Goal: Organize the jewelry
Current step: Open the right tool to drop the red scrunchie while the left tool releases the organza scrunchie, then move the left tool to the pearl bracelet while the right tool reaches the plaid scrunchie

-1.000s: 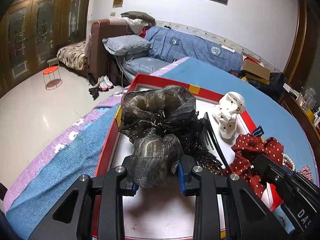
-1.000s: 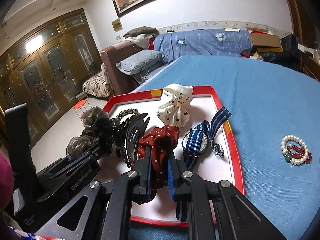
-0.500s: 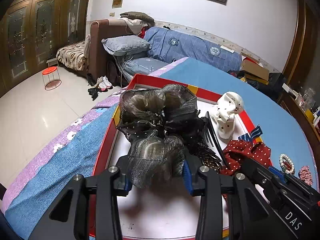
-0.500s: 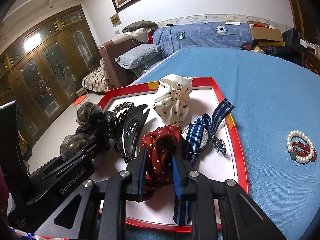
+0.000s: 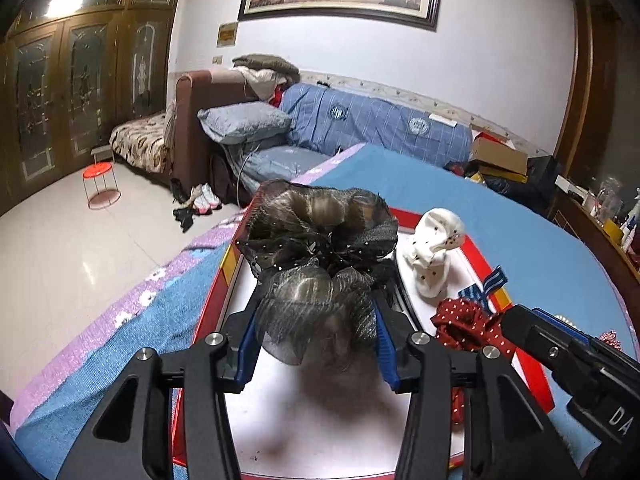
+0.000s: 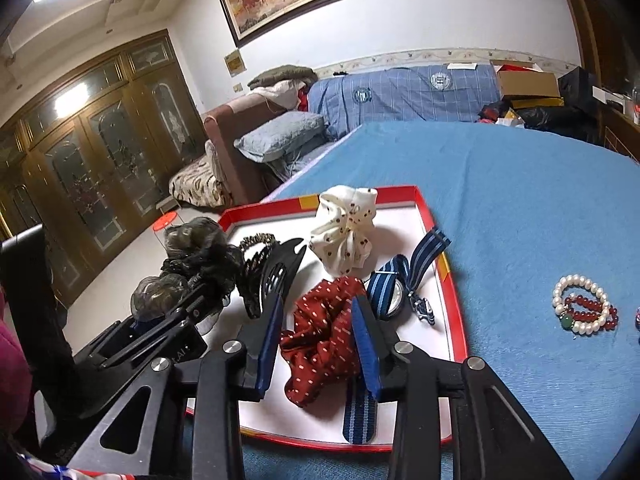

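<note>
A red-rimmed white tray (image 6: pixel 447 276) lies on the blue cloth. My left gripper (image 5: pixel 316 320) is open, its jaws wide on either side of a dark gauze scrunchie (image 5: pixel 320 248) that rests in the tray. My right gripper (image 6: pixel 318 320) is open around a red dotted scrunchie (image 6: pixel 326 332) lying in the tray; this scrunchie also shows in the left wrist view (image 5: pixel 466 326). A cream dotted scrunchie (image 6: pixel 346 228), a black hair claw (image 6: pixel 272 270) and a watch on a blue striped strap (image 6: pixel 400 284) also lie in the tray.
A pearl bracelet and a red bead bracelet (image 6: pixel 584 310) lie on the blue cloth (image 6: pixel 520 200) right of the tray. The table edge drops to the floor on the left. A sofa (image 5: pixel 360 128) stands beyond the table.
Both grippers have opened: the left let go of the dark scrunchie, the right let go of the red scrunchie. Both scrunchies now rest in the tray.
</note>
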`<state>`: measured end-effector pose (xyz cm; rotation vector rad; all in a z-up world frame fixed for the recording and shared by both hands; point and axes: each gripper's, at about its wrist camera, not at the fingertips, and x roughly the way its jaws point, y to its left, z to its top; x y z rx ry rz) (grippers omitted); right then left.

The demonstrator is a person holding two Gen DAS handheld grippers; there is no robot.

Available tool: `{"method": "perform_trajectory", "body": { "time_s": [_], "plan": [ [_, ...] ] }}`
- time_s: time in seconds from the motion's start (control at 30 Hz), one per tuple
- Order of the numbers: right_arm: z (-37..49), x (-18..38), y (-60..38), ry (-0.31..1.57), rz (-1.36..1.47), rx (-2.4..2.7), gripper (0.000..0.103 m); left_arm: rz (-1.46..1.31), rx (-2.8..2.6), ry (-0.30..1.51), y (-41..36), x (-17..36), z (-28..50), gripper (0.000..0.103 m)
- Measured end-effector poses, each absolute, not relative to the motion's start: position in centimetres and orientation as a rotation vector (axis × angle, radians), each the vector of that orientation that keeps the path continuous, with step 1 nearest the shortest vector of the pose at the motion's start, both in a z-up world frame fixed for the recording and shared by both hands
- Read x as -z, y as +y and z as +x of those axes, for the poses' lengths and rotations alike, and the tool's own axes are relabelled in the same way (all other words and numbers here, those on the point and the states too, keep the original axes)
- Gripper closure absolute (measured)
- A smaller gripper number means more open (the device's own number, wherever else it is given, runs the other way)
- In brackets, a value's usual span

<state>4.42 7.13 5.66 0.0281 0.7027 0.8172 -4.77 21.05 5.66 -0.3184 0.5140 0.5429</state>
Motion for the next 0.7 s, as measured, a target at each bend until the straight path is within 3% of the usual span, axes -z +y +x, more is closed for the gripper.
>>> {"method": "perform_trajectory", "body": {
  "time_s": [0.33, 0.7],
  "plan": [
    [4.1, -6.7, 4.8, 0.684, 0.087, -0.819, 0.063, -0.288, -0.561, 0.432, 20.3, -6.8, -5.7, 0.047],
    [5.4, -7.9, -1.7, 0.634, 0.177, -0.742, 0.06, -0.256, -0.562, 0.389, 19.4, -7.5, -6.1, 0.045]
  ]
}}
